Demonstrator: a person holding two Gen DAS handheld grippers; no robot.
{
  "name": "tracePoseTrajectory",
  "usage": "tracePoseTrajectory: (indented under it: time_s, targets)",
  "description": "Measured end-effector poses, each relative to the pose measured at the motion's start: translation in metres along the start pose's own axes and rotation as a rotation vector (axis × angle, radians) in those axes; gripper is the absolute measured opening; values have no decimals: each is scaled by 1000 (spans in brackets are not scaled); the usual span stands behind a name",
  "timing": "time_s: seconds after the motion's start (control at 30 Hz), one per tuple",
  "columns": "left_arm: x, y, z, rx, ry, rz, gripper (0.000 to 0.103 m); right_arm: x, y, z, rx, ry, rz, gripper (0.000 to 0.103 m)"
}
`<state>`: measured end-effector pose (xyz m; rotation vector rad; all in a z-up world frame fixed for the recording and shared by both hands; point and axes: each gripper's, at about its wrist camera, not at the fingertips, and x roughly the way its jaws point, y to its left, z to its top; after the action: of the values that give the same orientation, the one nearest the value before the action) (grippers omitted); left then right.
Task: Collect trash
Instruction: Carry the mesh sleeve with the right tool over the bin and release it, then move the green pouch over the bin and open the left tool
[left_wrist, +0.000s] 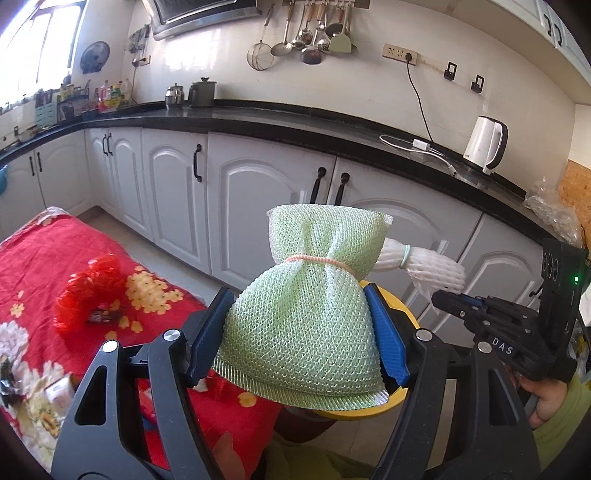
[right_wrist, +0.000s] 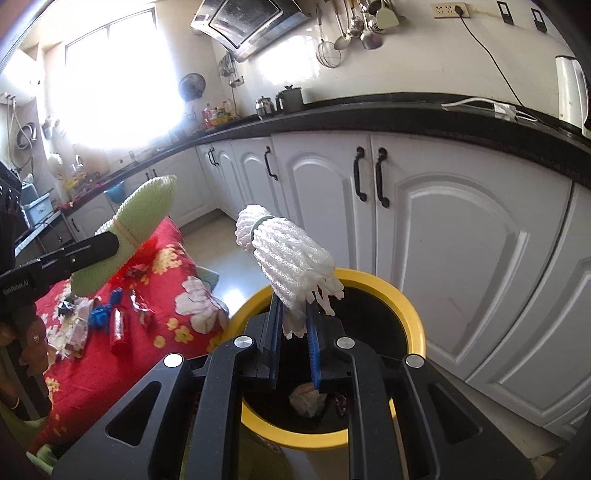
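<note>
My left gripper (left_wrist: 300, 334) is shut on a green foam net bundle (left_wrist: 306, 314) tied with an orange band, held above the yellow-rimmed bin (left_wrist: 388, 406). My right gripper (right_wrist: 292, 332) is shut on a white foam net bundle (right_wrist: 291, 258) with a green band, just over the bin's yellow rim (right_wrist: 402, 310). The black bin interior holds a crumpled paper ball (right_wrist: 306, 400) and a dark wrapper. In the left wrist view the white bundle (left_wrist: 428, 266) and right gripper (left_wrist: 448, 300) appear at right; in the right wrist view the green bundle (right_wrist: 136, 225) and left gripper show at left.
A table with a red flowered cloth (right_wrist: 110, 369) stands left of the bin, carrying a red plastic bag (left_wrist: 88, 291), a red can (right_wrist: 119, 330), blue scraps (right_wrist: 101, 314) and wrappers. White cabinets (right_wrist: 461, 240) under a black counter (left_wrist: 295, 122) run behind; a kettle (left_wrist: 484, 146) stands there.
</note>
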<state>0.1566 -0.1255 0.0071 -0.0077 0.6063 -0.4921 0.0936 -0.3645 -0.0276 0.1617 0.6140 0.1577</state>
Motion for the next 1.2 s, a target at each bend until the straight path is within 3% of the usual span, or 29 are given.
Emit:
tracePoseTrajectory:
  time_s: [0.93,1.1,1.2]
  targets:
    - [87,-41,-16,17,139,-66,65,49,-46,-55,111,217,-65,15]
    - [97,-44,-15,21,136,-53,71,49,-49,-55,122,214,-83,40]
    - [100,-41,-16,6,139,-50,84,48,-51,-55,130,206,-95,48]
